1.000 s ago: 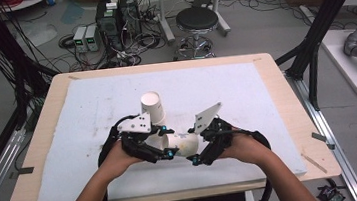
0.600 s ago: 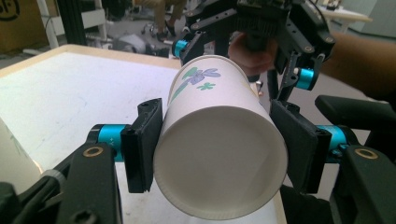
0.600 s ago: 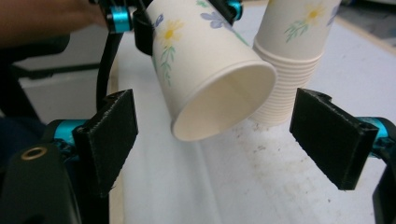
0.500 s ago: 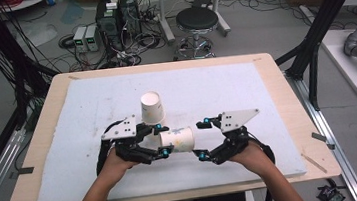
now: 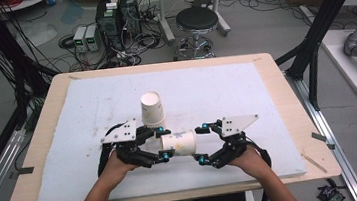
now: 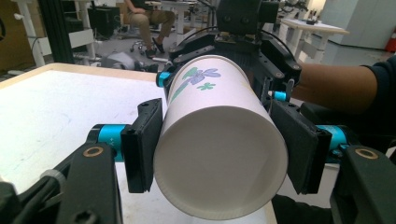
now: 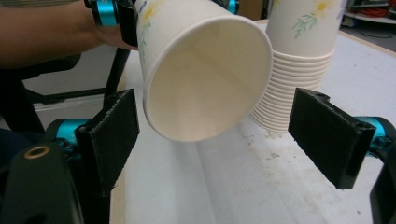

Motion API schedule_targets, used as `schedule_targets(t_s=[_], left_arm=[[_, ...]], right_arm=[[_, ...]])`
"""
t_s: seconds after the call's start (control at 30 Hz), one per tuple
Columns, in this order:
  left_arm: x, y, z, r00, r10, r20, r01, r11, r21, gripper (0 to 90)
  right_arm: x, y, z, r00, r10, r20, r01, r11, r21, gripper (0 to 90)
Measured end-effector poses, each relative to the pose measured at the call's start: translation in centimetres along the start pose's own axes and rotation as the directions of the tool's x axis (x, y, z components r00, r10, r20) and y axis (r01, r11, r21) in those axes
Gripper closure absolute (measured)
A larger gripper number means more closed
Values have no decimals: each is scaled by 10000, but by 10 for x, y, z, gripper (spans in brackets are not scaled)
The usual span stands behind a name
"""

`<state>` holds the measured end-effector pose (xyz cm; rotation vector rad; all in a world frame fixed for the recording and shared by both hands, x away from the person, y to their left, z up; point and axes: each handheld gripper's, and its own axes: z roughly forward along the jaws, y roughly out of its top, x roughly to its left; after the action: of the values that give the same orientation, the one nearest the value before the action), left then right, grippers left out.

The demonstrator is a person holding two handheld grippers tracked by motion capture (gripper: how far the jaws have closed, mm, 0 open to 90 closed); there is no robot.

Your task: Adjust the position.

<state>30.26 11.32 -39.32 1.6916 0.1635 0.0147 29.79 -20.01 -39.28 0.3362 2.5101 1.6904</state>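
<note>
A single paper cup (image 5: 180,143) with a blue flower print lies on its side above the white mat, and my left gripper (image 5: 163,143) is shut on its base end. In the left gripper view the cup (image 6: 219,154) sits squeezed between both pads (image 6: 144,144), its closed bottom facing the camera. My right gripper (image 5: 200,143) is open just right of the cup's mouth. In the right gripper view the cup's open mouth (image 7: 205,88) hangs between the wide-apart jaws, touching neither pad (image 7: 329,135). An upside-down stack of cups (image 5: 151,108) stands just behind.
The white mat (image 5: 246,93) covers most of the wooden table (image 5: 286,89). The stack of cups (image 7: 303,60) stands close to my right gripper's far jaw. Beyond the table are a stool (image 5: 197,20), electronics boxes (image 5: 107,17) and cables on the floor.
My right gripper has drawn back to the right from the cup and now stands open and level. The left gripper keeps the cup and has barely moved.
</note>
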Motion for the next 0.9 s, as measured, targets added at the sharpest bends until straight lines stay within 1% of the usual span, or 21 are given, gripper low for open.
schedule_targets(t_s=[0.1, 0.17, 0.23, 0.3, 0.37, 0.43, 0.5, 0.57, 0.6, 0.67, 0.83, 0.87, 0.9], left_arm=[[-1, -1, 3, 9999, 10, 152, -9, 10000, -3, 371], [-2, -1, 5, 9997, -7, 257, 10, 10000, -97, 371], [-2, -2, 6, 9995, -73, 298, 82, 9995, -290, 370], [-2, -3, 5, 9993, -93, 375, 113, 9986, -522, 370], [-2, -4, 6, 9990, -111, 426, 138, 9979, -630, 370], [-2, -5, 6, 9988, -108, 484, 142, 9974, -706, 370], [-2, -5, 7, 9985, -108, 543, 149, 9971, -751, 370], [-2, -5, 6, 9983, -70, 582, 116, 9969, -780, 370], [-2, -5, 6, 9982, -92, 600, 142, 9965, -830, 370], [-1, -6, 6, 9977, -128, 662, 187, 9957, -903, 370], [-1, -6, 6, 9973, -360, 639, 421, 9944, -965, 367], [-2, -6, 7, 9974, -430, 580, 480, 9949, -891, 351], [-2, -5, 8, 9980, -527, 345, 550, 9960, -708, 296]], right_arm=[[0, 0, 3, 9997, 54, -223, -57, 9999, -139, 164], [0, -1, 6, 9994, 91, -341, -96, 9998, -170, 169], [0, -1, 7, 9989, 38, -460, -48, 9997, -233, 200], [0, -1, 7, 9984, -20, -573, -2, 9992, -388, 202], [0, -1, 5, 9978, -91, -662, 52, 9983, -587, 208], [-1, 0, 3, 9965, -116, -833, 55, 9973, -727, 250], [0, 0, 3, 9952, -201, -958, 119, 9963, -850, 273], [0, 0, 3, 9948, -214, -995, 127, 9960, -879, 283], [0, 0, 2, 9946, -260, -1005, 169, 9958, -901, 294], [0, 0, 1, 9938, -221, -1086, 111, 9948, -1012, 311], [-1, 1, 0, 9935, -105, -1133, -17, 9943, -1067, 327], [-1, 1, 0, 9931, -49, -1171, -75, 9944, -1056, 327], [-2, 1, -1, 9934, 9, -1144, -126, 9947, -1020, 327]])
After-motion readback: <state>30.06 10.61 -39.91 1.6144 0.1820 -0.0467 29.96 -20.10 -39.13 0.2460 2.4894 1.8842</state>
